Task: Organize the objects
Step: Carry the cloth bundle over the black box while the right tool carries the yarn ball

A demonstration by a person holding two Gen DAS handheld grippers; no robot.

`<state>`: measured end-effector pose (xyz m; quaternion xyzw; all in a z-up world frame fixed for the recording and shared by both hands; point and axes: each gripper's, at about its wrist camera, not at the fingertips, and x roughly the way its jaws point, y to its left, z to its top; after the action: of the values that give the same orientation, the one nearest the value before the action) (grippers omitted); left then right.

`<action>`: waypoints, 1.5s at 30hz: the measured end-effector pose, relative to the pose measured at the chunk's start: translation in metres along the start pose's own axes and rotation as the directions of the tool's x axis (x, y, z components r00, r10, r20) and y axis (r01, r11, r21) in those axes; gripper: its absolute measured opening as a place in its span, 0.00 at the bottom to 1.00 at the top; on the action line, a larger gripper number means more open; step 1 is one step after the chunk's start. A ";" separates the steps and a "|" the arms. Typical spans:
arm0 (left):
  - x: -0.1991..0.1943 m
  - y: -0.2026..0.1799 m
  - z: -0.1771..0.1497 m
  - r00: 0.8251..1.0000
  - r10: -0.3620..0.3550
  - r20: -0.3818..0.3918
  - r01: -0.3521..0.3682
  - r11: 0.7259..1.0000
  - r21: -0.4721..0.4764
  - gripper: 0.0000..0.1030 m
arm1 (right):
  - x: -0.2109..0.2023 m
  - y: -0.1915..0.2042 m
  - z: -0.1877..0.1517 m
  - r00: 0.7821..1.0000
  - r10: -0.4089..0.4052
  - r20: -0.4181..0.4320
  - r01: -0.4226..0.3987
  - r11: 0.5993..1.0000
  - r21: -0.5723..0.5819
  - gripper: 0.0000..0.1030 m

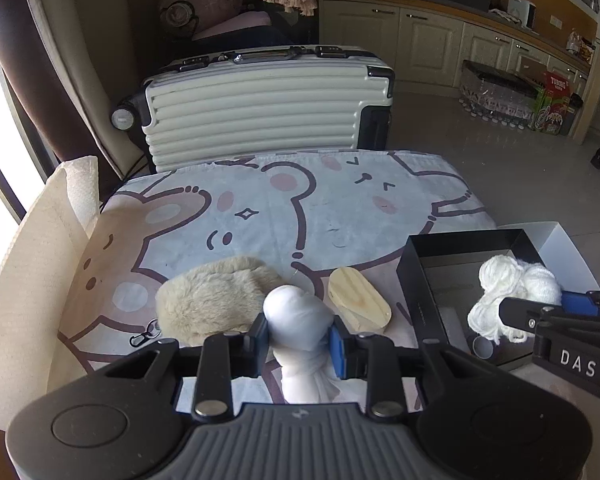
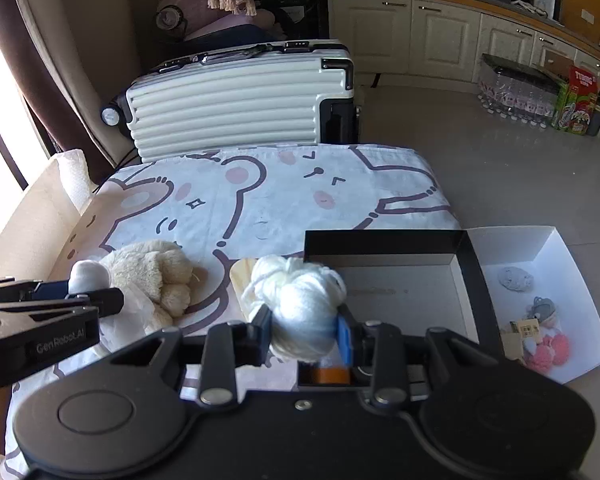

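Now both grippers carry loads above the table [image 1: 340, 208] — the left gripper [image 1: 299, 338] clenched on a white bundle [image 1: 296, 316], the right gripper [image 2: 305, 332] grasping a yarn ball [image 2: 296, 300]. Next, I'd judge, each goes into a box — the black box [image 2: 400, 240] sits just beside the yarn, the white box [image 2: 560, 248] beyond.

Left gripper [image 1: 298, 334]: matte black body, ribbed grey centre plate with a small embossed logo, round recessed disc at 8 and 4 o'clock of the housing. Two flat black linkage bars per side, silver pivot pins at their ends. Fingers [image 1: 340, 344] carry blue pads. Right gripper [image 2: 304, 330]: same black build, one small silver screw at centre of the plate, blue pad on the finger at 3 o'clock. Side markings: white "DAS" on right unit, grey "GenRobot.AI" on left.
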<state>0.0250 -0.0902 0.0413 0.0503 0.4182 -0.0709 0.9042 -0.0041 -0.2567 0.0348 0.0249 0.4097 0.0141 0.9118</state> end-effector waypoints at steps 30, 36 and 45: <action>0.028 -0.104 0.020 0.982 -0.190 0.008 0.190 0.981 0.048 0.31 | -0.004 -0.087 0.023 0.992 -0.125 -0.032 0.125 0.992 0.028 0.33; 0.043 -0.110 0.022 0.977 -0.211 0.002 0.211 0.977 0.041 0.31 | 0.017 -0.103 0.003 0.988 -0.127 -0.084 0.132 0.989 0.062 0.33; 0.061 -0.111 0.029 0.968 -0.248 0.026 0.247 0.969 0.015 0.31 | 0.041 -0.121 -0.006 0.987 -0.104 -0.124 0.122 0.982 0.145 0.33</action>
<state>0.0669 -0.2094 0.0093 0.0022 0.4082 -0.1863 0.8937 0.0197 -0.3752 -0.0064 0.0704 0.4624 -0.0678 0.8813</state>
